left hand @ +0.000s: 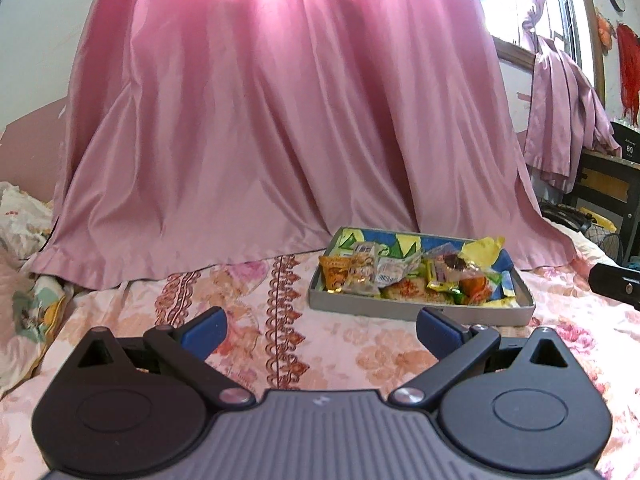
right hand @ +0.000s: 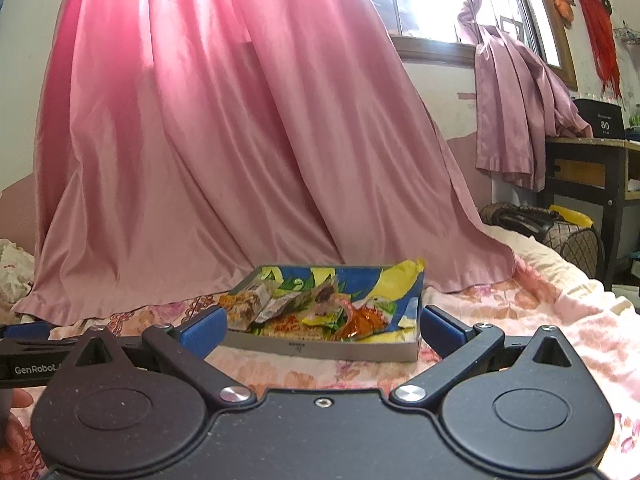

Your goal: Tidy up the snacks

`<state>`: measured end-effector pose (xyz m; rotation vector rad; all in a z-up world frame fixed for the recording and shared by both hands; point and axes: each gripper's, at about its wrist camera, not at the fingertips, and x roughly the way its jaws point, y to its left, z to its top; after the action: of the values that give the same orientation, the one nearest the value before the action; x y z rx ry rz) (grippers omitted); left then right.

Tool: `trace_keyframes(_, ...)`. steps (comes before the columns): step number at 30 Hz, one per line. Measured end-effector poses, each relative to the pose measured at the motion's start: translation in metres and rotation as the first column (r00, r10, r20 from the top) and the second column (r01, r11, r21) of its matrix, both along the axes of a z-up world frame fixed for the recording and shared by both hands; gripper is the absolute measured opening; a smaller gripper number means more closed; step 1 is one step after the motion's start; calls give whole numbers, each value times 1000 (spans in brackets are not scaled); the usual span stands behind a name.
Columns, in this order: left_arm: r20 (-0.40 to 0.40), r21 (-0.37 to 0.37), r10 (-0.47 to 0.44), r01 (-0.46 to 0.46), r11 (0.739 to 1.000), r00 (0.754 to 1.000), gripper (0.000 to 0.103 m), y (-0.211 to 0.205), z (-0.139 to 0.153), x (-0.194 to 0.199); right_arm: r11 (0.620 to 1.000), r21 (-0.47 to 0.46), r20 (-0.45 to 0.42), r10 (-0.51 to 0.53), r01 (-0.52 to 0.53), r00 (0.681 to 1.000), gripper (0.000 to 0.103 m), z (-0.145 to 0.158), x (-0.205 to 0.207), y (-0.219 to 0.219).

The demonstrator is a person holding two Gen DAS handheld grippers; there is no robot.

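Note:
A shallow grey box (left hand: 416,314) with a blue and yellow printed lining sits on the floral bedsheet, filled with several wrapped snacks (left hand: 404,276). My left gripper (left hand: 322,330) is open and empty, low over the sheet, short of the box and to its left. In the right wrist view the same box (right hand: 320,350) lies straight ahead with its snacks (right hand: 320,312) piled inside. My right gripper (right hand: 324,328) is open and empty, its blue fingertips level with the box's near corners. The left gripper's body (right hand: 32,354) shows at that view's left edge.
A pink curtain (left hand: 280,120) hangs down onto the bed just behind the box. Crumpled bedding (left hand: 20,232) lies at the left. A dark desk (right hand: 592,176) and a bag (right hand: 532,220) stand beyond the bed's right side. A hand (right hand: 16,420) shows at the lower left.

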<state>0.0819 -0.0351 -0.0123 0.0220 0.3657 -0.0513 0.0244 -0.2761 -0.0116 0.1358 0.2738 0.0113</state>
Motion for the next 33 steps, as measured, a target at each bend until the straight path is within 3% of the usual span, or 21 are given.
trace_keyframes(33, -115, 50, 47, -42, 998, 992, 103, -2, -17, -11, 1000, -30, -129, -8, 4, 992, 102, -25, -14, 15)
